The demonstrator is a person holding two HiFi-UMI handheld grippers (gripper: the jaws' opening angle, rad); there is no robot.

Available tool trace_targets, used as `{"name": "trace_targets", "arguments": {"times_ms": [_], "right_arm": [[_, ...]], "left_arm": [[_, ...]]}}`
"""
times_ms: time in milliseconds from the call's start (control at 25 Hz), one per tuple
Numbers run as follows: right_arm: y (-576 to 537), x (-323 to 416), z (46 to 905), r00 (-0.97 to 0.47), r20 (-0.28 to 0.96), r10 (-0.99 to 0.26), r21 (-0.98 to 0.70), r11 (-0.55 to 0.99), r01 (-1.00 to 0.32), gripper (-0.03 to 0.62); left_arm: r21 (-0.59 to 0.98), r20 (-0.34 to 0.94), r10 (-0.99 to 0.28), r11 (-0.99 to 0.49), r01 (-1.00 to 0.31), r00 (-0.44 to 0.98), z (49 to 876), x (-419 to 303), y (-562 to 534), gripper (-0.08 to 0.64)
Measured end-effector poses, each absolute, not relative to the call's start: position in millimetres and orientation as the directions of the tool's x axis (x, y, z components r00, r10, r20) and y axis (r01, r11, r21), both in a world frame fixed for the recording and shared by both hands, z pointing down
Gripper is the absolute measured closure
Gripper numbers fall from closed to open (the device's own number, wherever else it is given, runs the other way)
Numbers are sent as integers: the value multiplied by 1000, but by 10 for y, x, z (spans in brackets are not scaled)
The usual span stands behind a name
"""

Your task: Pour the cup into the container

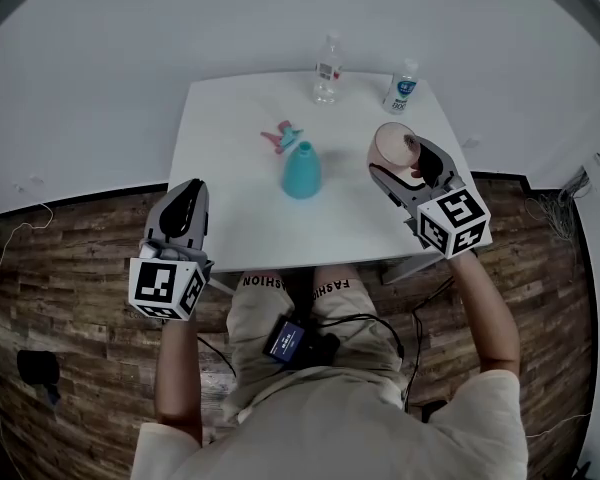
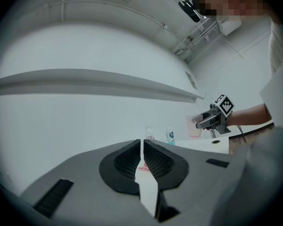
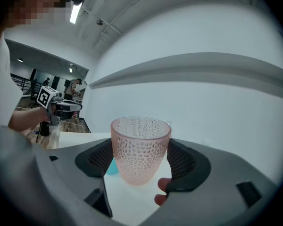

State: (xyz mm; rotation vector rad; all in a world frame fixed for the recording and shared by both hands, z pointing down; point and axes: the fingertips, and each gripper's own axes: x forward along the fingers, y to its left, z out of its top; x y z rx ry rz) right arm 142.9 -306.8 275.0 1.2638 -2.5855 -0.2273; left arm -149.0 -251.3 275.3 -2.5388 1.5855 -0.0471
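A pink dimpled see-through cup point(image 1: 393, 148) is held upright above the right side of the white table point(image 1: 230, 118). My right gripper point(image 1: 400, 164) is shut on it. In the right gripper view the cup point(image 3: 140, 147) fills the space between the two pads, and whether it holds anything does not show. A teal cone-shaped container point(image 1: 301, 170) stands at the table's middle, left of the cup, and peeks out behind it point(image 3: 112, 167). My left gripper point(image 1: 185, 208) hovers off the table's front left corner, shut and empty point(image 2: 142, 157).
Two clear water bottles point(image 1: 327, 68) point(image 1: 401, 88) stand at the table's far edge. A small pink and teal object point(image 1: 281, 135) lies just behind the container. Wooden floor surrounds the table, and cables run near the person's legs.
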Motion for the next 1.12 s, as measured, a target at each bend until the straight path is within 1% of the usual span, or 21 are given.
{"name": "trace_targets", "arguments": {"times_ms": [440, 1120], "right_arm": [[-3079, 1623, 2860, -563, 170, -808, 240, 589, -772, 235], [-3079, 1551, 3043, -573, 197, -796, 224, 605, -764, 235]], "left_arm": [[-140, -46, -897, -431, -892, 440, 2772, -1436, -2496, 534], [-135, -26, -901, -425, -895, 432, 2854, -1472, -2444, 534]]}}
